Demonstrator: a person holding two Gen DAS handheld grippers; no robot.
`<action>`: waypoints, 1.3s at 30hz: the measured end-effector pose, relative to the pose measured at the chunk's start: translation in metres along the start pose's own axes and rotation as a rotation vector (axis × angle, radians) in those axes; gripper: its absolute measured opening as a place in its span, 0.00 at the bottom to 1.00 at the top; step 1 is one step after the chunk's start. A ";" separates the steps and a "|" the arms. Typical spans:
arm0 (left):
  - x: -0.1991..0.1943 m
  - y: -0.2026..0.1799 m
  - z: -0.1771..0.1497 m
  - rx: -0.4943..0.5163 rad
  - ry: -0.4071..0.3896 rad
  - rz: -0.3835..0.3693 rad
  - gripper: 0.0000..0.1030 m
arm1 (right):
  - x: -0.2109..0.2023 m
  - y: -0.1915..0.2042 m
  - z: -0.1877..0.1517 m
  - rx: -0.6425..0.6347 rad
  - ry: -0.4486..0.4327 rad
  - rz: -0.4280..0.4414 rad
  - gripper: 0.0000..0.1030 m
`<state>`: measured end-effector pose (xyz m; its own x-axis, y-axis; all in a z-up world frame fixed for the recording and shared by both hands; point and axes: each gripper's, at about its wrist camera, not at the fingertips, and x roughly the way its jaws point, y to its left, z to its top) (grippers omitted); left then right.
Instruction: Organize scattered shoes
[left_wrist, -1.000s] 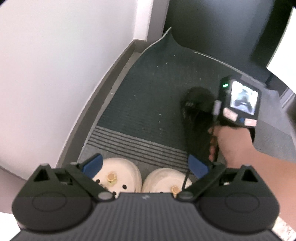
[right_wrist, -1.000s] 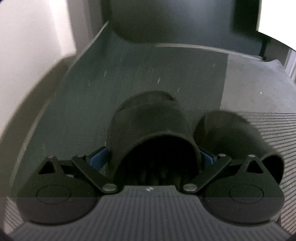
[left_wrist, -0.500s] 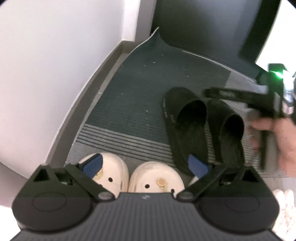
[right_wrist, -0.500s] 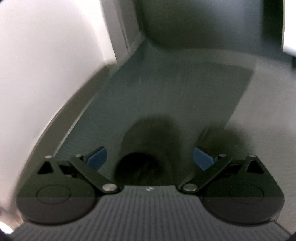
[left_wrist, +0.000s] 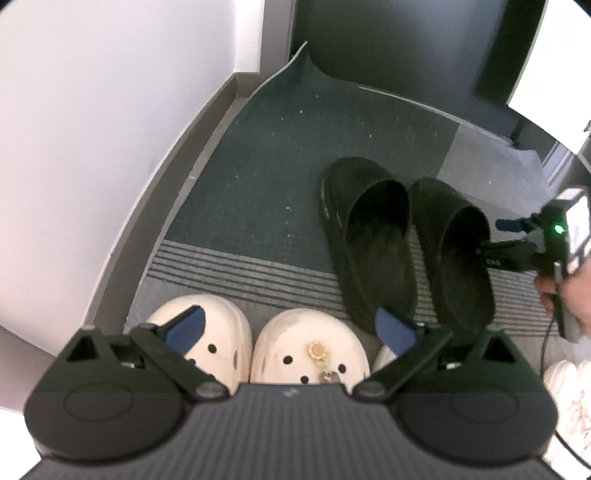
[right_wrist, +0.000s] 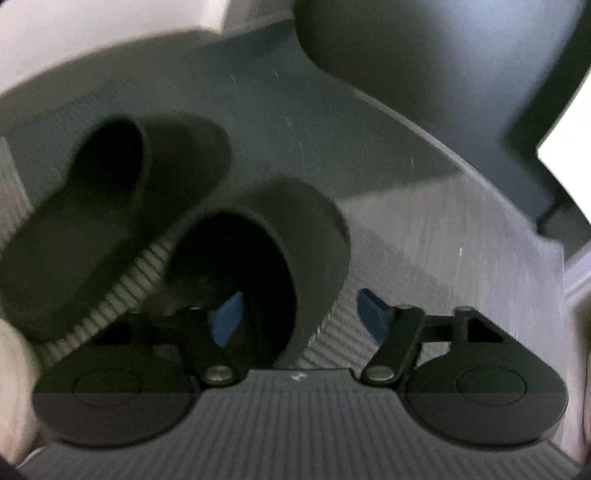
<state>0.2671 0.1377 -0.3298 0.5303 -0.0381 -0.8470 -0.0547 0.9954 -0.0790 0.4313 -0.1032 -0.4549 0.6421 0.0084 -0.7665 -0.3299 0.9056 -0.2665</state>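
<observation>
Since a second ago the right gripper (right_wrist: 299, 314) has left the first black slipper (left_wrist: 367, 236) and swung to the second black slipper (left_wrist: 456, 251); its jaws are closing around that slipper's rim, not yet pressing. Leftward, the left gripper (left_wrist: 291, 326) hangs wide open, empty, over two cream clogs (left_wrist: 258, 341) on the doormat (left_wrist: 255, 177).

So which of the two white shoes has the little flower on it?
The right white clog, next to the black slippers. A yellow flower charm sits on top; the left white clog shows only holes.
</observation>
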 end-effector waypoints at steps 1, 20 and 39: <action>0.001 -0.001 0.001 -0.001 0.002 -0.004 0.97 | 0.006 -0.003 0.001 0.072 0.015 0.005 0.55; -0.001 0.005 0.003 0.024 -0.023 -0.088 0.98 | -0.047 0.009 -0.001 0.198 -0.150 -0.065 0.36; -0.012 -0.021 -0.006 0.119 -0.125 -0.175 0.99 | 0.037 0.153 0.086 -0.347 -0.155 -0.034 0.25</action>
<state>0.2569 0.1167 -0.3211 0.6239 -0.2071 -0.7536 0.1435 0.9782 -0.1501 0.4641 0.0725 -0.4743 0.7448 0.0691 -0.6637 -0.5044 0.7095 -0.4921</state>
